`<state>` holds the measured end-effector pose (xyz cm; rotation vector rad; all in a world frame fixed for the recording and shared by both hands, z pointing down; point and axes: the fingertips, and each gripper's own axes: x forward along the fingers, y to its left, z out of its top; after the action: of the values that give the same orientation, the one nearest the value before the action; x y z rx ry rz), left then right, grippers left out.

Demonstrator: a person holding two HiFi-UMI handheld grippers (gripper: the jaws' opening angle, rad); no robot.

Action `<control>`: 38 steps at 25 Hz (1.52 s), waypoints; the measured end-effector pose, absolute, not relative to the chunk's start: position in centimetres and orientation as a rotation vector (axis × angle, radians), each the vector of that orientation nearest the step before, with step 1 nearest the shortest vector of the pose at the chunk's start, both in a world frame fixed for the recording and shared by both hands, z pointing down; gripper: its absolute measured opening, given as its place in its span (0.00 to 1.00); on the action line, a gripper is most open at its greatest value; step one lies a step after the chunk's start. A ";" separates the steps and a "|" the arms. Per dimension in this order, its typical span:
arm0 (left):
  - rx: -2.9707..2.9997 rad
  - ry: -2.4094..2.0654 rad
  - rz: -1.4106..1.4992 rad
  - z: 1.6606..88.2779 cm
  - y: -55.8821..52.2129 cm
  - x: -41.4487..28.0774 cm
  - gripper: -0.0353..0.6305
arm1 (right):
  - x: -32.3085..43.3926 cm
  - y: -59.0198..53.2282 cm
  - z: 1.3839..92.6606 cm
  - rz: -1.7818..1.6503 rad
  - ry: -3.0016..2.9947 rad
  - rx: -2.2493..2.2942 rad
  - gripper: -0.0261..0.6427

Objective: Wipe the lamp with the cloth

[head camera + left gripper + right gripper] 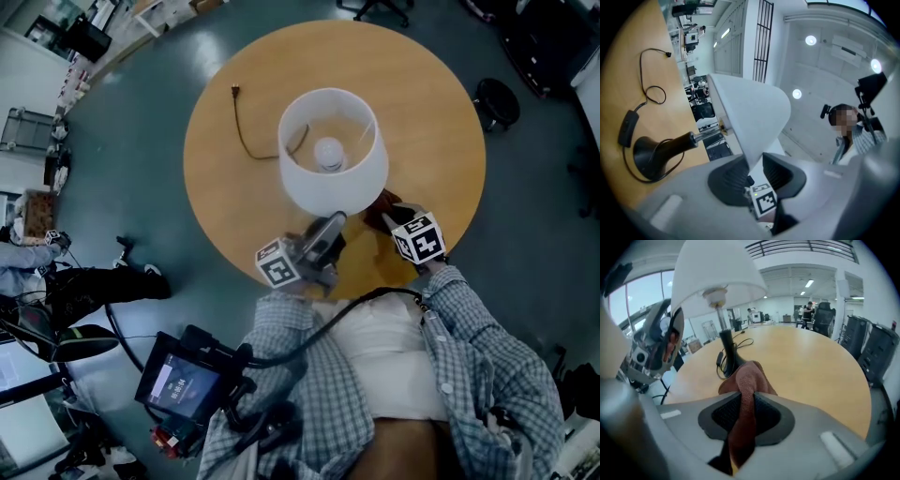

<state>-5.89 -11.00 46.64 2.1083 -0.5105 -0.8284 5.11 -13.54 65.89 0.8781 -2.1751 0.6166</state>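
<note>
Steadying the white-shaded table lamp (333, 178), the left gripper (753, 171) pinches its shade rim (749, 154); the right gripper (743, 413) clamps a rust-red terry cloth (746, 373), which bunches just ahead of its jaws; wiping seems hardly begun.

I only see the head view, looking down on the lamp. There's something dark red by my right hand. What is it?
Observer: The right gripper view shows a reddish-brown cloth, pinched between the pads of the right tongs.
Operator: Is my other hand grabbing the shade?
Observer: Yes. In the left gripper view, the rim of the white lampshade sits between the pads of the left tongs.
Operator: What's hiding under the shade?
Observer: A dark lamp base, with the cord's in-line switch lying beside it.
</note>
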 end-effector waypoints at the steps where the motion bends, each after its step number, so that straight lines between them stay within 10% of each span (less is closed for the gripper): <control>1: 2.105 -0.513 -0.828 46.8 -10.9 -6.0 0.19 | 5.8 -13.9 64.8 0.642 -2.200 0.921 0.16; 18: 2.111 -0.526 -0.823 46.6 -11.0 -5.8 0.19 | 5.8 -21.3 31.8 0.433 -2.970 1.140 0.16; 38: 2.109 -0.511 -0.810 47.1 -10.8 -5.3 0.18 | 5.9 -25.9 44.1 0.704 -2.726 1.064 0.16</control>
<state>-5.28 -10.81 47.06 2.1093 -0.5108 -0.8104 5.94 -25.92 44.12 1.0638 -2.7258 0.7044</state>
